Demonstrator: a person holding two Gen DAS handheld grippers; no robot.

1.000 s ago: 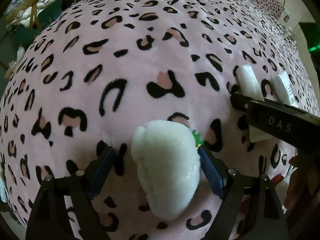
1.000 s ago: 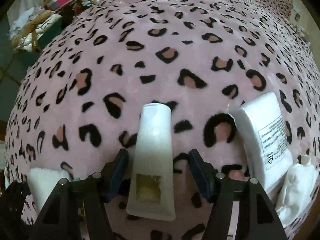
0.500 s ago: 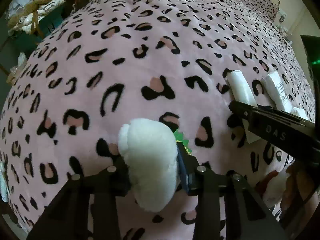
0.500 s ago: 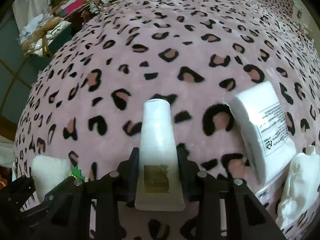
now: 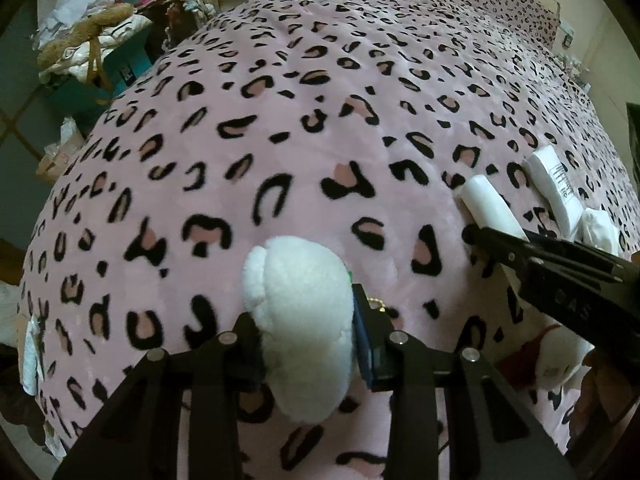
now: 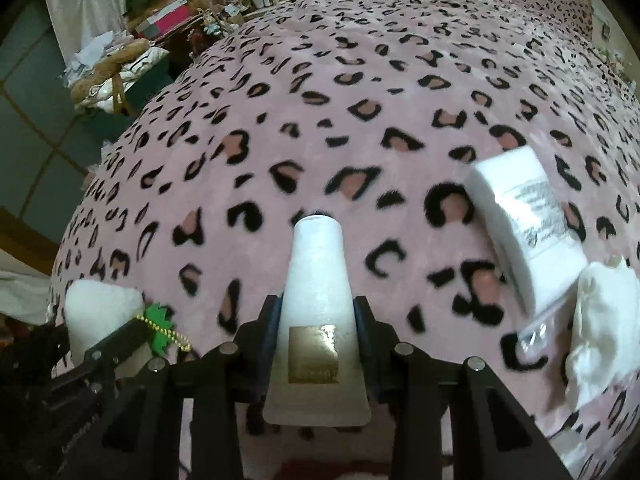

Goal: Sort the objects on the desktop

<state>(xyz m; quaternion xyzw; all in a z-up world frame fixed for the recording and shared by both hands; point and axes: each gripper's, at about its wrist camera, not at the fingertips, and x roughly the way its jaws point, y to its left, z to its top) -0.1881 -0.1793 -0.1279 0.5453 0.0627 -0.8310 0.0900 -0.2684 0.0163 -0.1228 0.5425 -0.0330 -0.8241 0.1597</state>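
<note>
A white plush toy (image 5: pixel 296 280) with a green tag (image 6: pixel 158 320) on a gold bead chain sits between the fingers of my left gripper (image 5: pixel 306 332). The jaws are closing, their pads pressing into its sides, and it hangs just above the pink leopard-print blanket (image 5: pixel 320 120). My right gripper (image 6: pixel 317 312) is shut on a white squeeze tube (image 6: pixel 318 256) with a gold label, cap pointing away from me. In the left wrist view the tube (image 5: pixel 486 204) and the right gripper's black fingers (image 5: pixel 560 276) are at the right. The plush (image 6: pixel 100 304) appears at the right wrist view's lower left.
A white wrapped pack with a printed label (image 6: pixel 524 216) lies on the blanket to the right of the tube, and a crumpled white bag (image 6: pixel 600 312) lies beside it. A red and white item (image 5: pixel 552 360) lies at the lower right. Beyond the bed's far left edge stand cluttered boxes (image 6: pixel 164 20).
Both grippers went from open around their objects to shut on them. Both then rose off the blanket, the plush in the left and the tube in the right.
</note>
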